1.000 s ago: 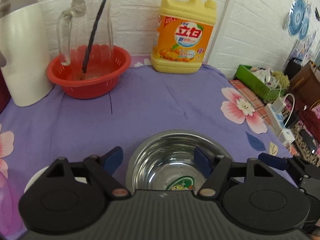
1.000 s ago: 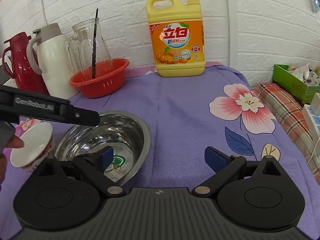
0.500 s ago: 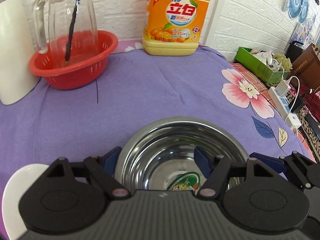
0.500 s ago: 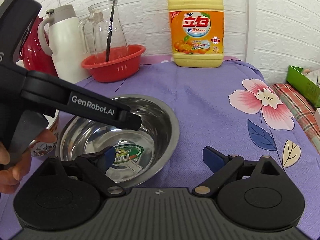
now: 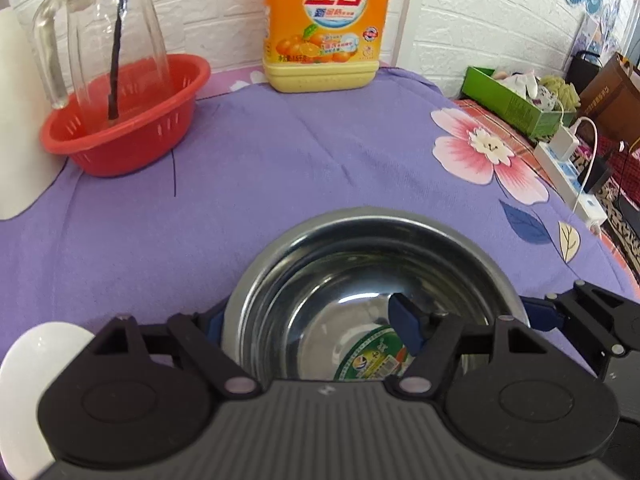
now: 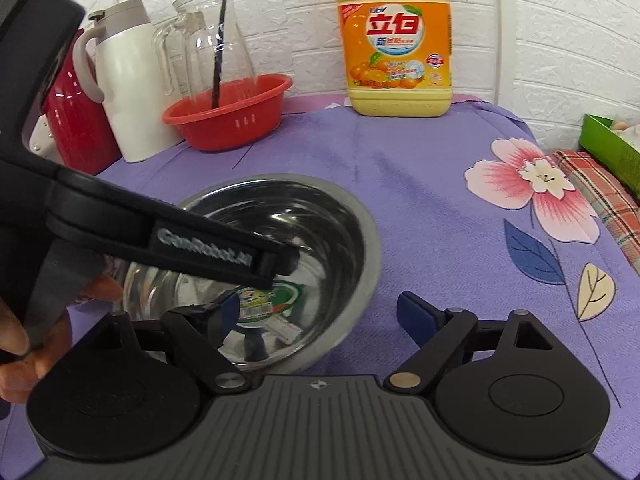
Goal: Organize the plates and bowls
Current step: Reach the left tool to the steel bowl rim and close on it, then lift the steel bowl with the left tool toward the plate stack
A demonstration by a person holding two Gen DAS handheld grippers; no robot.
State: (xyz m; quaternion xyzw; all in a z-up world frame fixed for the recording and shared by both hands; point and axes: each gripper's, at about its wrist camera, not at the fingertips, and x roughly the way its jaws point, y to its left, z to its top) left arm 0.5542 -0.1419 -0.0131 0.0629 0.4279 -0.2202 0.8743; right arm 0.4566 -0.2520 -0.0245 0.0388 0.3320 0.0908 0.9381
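Observation:
A steel bowl (image 5: 360,264) with a green sticker inside sits on the purple cloth, also in the right wrist view (image 6: 320,216). My left gripper (image 5: 308,320) is open and straddles the bowl's left wall: one finger outside, one inside. My right gripper (image 6: 316,312) is open and straddles the bowl's right wall, its left finger inside. The left gripper's body (image 6: 168,236) reaches over the bowl in the right wrist view. A white bowl (image 5: 36,360) stands at the left gripper's left, mostly hidden.
A red basket (image 5: 128,124) holding a glass jug (image 5: 112,28) stands at the back left. A yellow detergent bottle (image 5: 324,28) stands by the wall. A white flask (image 6: 124,80) and red flask (image 6: 76,120) stand left. A green box (image 5: 516,96) lies off the table's right edge.
Both grippers have moved forward and down onto the steel bowl, each now with one finger inside its rim. The white bowl has slipped further out of view.

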